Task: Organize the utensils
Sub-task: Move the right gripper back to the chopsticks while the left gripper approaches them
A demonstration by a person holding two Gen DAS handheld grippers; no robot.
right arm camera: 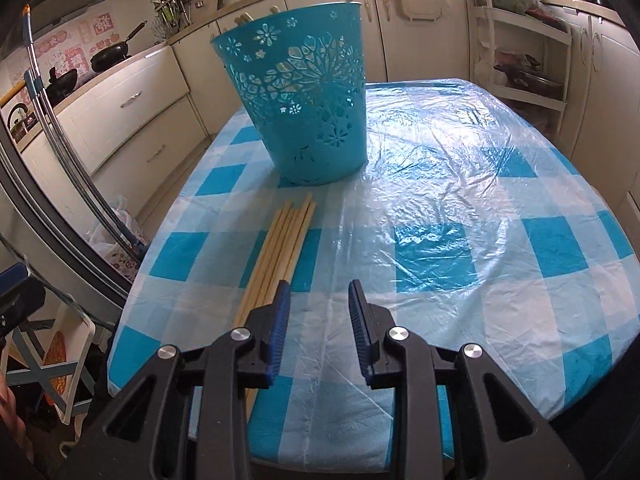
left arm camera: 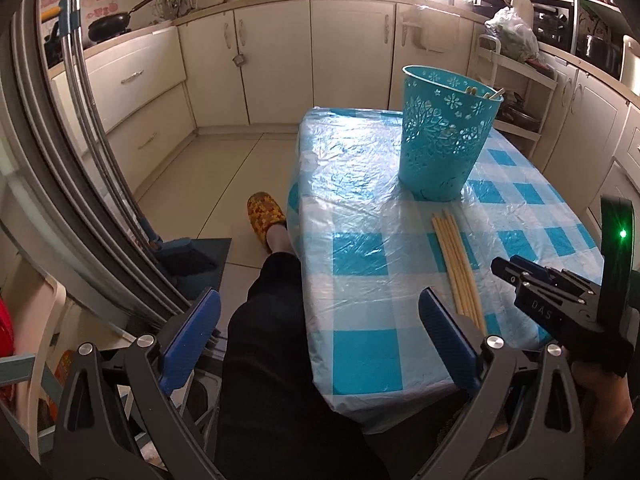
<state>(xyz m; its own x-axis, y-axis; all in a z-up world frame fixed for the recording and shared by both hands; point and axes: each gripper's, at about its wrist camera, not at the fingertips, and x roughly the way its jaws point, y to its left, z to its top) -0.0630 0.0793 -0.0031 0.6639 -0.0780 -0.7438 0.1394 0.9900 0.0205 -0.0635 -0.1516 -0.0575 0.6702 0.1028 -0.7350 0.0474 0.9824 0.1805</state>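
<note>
I am looking along my right claw (right arm camera: 319, 308), which is hanging over the near end of the worktop (right arm camera: 460, 208) with its blue pads partly spread and nothing between them. The loose chopsticks (right arm camera: 280, 248) are lying bundled side by side on the checked plastic cloth, just left of this claw; the left pad is covering their near ends in the view, though I cannot tell if it is touching them. Their far tips are pointing at the turquoise basket (right arm camera: 308, 108), which is standing upright just beyond them with more chopstick ends poking above its rim. My left claw (left arm camera: 320, 332) is hovering off the worktop's left edge, above a person's dark trouser leg (left arm camera: 276, 360), its pads spread wide and gripping nothing. From there I am seeing the chopsticks (left arm camera: 460, 268) to its right.
</note>
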